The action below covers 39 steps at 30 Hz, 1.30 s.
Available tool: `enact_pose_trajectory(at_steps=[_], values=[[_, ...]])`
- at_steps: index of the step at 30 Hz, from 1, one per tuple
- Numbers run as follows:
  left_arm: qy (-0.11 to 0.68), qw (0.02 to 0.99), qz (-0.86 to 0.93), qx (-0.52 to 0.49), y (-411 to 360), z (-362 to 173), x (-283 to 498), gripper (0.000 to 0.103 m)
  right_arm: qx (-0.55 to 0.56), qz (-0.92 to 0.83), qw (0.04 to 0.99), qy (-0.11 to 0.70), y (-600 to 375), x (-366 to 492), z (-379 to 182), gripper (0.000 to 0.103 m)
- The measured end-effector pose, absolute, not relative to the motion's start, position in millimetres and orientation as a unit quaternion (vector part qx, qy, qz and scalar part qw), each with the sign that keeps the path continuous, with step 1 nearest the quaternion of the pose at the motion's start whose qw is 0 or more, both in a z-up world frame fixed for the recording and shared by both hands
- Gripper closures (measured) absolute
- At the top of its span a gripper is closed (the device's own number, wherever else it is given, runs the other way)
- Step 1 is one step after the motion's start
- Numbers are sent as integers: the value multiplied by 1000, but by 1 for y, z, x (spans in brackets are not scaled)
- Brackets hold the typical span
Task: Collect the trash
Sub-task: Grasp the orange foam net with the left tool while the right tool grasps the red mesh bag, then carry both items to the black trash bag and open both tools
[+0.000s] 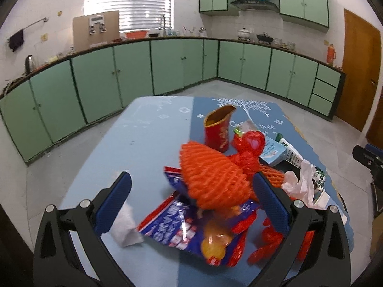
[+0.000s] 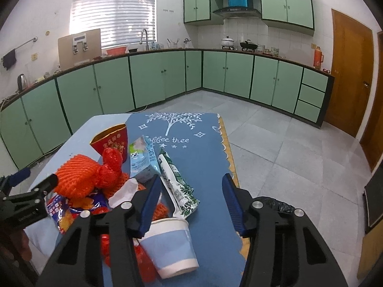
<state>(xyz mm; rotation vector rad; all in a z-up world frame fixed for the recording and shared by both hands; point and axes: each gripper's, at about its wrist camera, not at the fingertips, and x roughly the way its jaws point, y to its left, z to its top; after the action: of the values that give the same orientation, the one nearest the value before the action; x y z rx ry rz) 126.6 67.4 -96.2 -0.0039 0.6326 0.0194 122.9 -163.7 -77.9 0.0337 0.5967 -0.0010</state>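
- Left wrist view: our left gripper (image 1: 191, 186) has its jaws spread wide apart, holding nothing. Between the blue pads sits an orange foam fruit net (image 1: 210, 177), lying on top of a blue-and-red snack wrapper (image 1: 177, 227) on the blue table (image 1: 124, 148).
- A crumpled white tissue (image 1: 124, 227) lies just beside the left pad.
- A knotted red plastic bag (image 1: 249, 148) touches the far side of the net; behind it stands a red paper packet (image 1: 219, 129), open at the top.
- To the right we see a light-blue carton (image 1: 273, 153) and white crumpled plastic (image 1: 301, 184).
- Right wrist view: our right gripper (image 2: 191, 201) is also wide open and empty, above the dark blue table mat (image 2: 205, 167).
- A blue-and-white paper cup (image 2: 172, 246) lies tipped on its side on the mat, touching the left finger's lower end.
- A green-and-white pouch (image 2: 174, 179) lies between the fingers, further out.
- The trash pile sits left of this gripper, with the left gripper at its near left edge.
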Motion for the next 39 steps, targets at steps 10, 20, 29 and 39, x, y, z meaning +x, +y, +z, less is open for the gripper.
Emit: enact_pose_trajectory(at_steps=[10, 20, 29, 39], values=[[355, 935, -6, -8, 54, -123, 159, 32, 12, -1, 950, 312, -164, 140, -92, 51], [329, 944, 5, -24, 70, -113, 150, 62, 4, 41, 950, 309, -140, 150, -85, 51], [259, 965, 37, -17, 97, -78, 126, 63, 12, 117, 945, 307, -83, 178, -78, 51], [263, 964, 42, -22, 117, -81, 128, 63, 10, 131, 925, 357, -42, 217, -107, 80]])
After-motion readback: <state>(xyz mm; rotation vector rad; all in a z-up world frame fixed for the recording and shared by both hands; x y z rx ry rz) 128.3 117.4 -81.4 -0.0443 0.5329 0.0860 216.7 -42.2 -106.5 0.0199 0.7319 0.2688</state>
